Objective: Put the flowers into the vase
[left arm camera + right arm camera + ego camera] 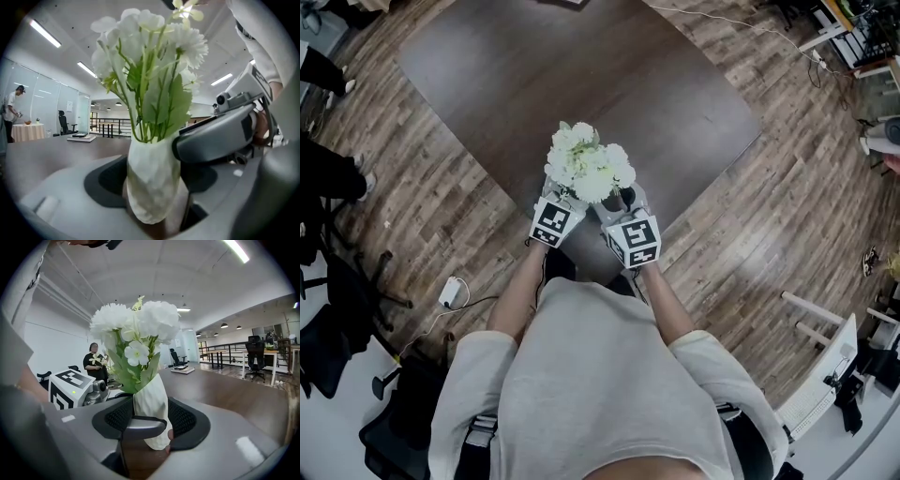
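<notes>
The left claw (pixel 154 182) grips the white vase (pixel 151 161) of flowers (pixel 154 42); the right claw (pixel 151 420) is open, the vase sitting inside it.

Vase (pixel 152 399): cannot be made out under the flowers (pixel 588 162) in the head view; crossed by a jaw in the right gripper view.
Left gripper (pixel 570 201), right gripper (pixel 619 204): tips are covered by the blooms.
Table (pixel 534 66): far edge is cut off.
Person (pixel 328 173): only legs are seen.
</notes>
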### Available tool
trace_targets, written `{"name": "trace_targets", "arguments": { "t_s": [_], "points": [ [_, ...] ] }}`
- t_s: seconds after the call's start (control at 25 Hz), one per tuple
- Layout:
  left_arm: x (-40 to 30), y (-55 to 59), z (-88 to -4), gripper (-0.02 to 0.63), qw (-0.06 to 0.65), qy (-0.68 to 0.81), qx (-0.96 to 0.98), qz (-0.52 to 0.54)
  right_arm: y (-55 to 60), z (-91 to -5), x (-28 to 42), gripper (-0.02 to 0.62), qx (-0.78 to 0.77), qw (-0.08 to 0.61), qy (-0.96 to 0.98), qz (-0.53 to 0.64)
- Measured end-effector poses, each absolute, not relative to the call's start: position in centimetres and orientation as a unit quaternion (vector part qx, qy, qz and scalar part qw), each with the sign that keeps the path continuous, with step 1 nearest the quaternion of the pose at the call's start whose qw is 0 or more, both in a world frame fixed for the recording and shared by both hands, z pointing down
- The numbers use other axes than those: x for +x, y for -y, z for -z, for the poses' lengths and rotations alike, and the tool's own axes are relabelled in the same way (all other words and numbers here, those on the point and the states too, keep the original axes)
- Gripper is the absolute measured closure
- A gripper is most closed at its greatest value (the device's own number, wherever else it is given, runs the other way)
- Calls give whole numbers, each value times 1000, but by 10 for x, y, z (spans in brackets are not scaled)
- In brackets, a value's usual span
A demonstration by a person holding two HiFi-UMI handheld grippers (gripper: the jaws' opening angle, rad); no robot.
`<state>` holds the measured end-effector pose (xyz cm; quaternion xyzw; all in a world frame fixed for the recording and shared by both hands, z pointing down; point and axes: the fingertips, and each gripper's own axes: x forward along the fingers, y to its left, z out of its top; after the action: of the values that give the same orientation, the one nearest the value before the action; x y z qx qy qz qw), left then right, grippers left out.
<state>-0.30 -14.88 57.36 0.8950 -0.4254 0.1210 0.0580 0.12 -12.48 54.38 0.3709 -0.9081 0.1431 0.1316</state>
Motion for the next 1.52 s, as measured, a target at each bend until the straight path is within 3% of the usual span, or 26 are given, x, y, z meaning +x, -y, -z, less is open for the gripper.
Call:
{"name": "trace_targets", "arguments": {
  "t_s": [0.96, 1.28, 1.44, 1.52],
  "points": [
    [-7, 130, -574, 239, 71, 437, 889, -117, 122, -537, 12, 362, 385, 124, 904, -138],
    [-17, 104, -573, 241, 70, 469, 872, -120, 100, -531, 25, 420, 381, 115, 908, -132],
    [-29, 82, -571, 308, 70, 500, 855, -120, 88, -530, 40, 512, 390, 104, 905, -135],
    [-36, 72, -572, 398, 77, 515, 845, -125, 83, -530, 46, 543, 389, 101, 905, -139]
  ]
}}
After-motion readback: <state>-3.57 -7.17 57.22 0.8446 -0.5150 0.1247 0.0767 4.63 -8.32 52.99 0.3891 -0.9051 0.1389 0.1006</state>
